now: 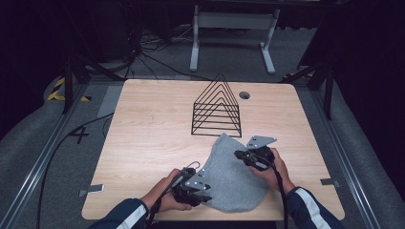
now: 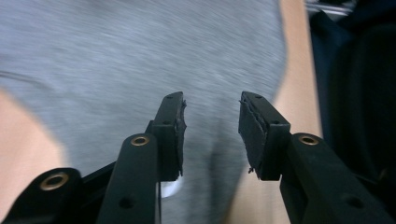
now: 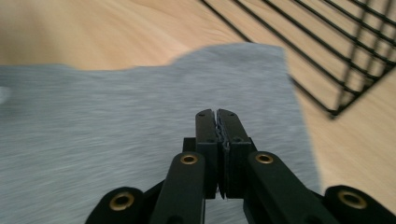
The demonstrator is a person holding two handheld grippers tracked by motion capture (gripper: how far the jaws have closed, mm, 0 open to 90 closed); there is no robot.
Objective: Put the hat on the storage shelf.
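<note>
Grey cloth [image 1: 234, 174] lies between left claw [image 1: 203, 194] and right claw [image 1: 241, 155].

The high view is sharp on the wooden table [image 1: 157, 138], which is lit from above, but the room around it is very dark. In both gripper views the grey cloth [image 2: 140, 51] is smeared and blurry. The wire rack [image 3: 336, 51] looks soft and fuzzy too.
</note>
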